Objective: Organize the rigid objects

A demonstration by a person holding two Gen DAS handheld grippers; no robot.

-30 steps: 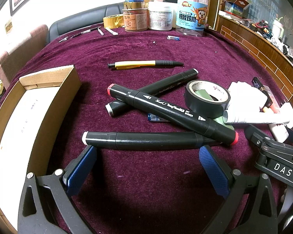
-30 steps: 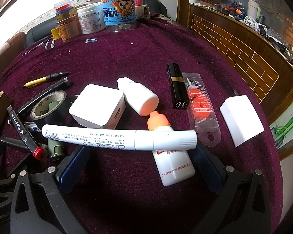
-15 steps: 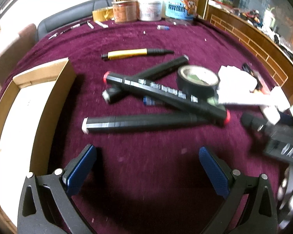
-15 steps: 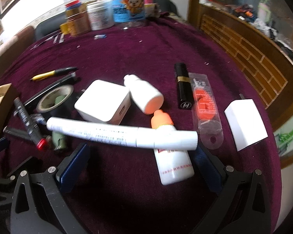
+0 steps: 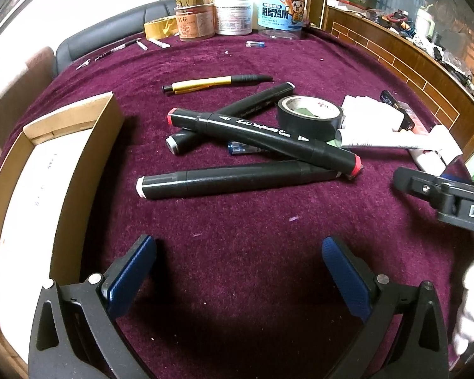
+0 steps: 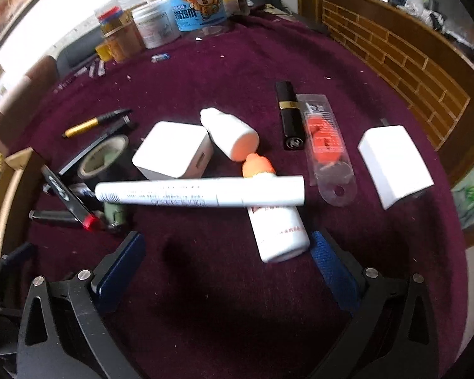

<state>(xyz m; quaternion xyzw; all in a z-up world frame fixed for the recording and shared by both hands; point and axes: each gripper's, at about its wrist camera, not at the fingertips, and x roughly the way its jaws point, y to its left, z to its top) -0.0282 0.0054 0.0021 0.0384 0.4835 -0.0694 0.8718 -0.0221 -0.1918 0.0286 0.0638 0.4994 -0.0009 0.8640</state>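
Pulled back slightly: left gripper (image 5: 237, 271) wide open, empty, plain black marker (image 5: 237, 178) lying crosswise ahead; right gripper (image 6: 227, 263) open, empty, short of long white tube (image 6: 202, 191).

Three black markers (image 5: 237, 180) lie in a loose pile on the maroon cloth, the red-capped one (image 5: 265, 137) crossing over the other two. A black tape roll (image 5: 309, 117) sits just right of them, a yellow-and-black pen (image 5: 215, 82) farther off. Right of these, a long white tube (image 6: 202, 191) rests across an orange-capped bottle (image 6: 275, 218), near a white charger block (image 6: 173, 150), a black lipstick (image 6: 289, 115) and a white box (image 6: 395, 164).
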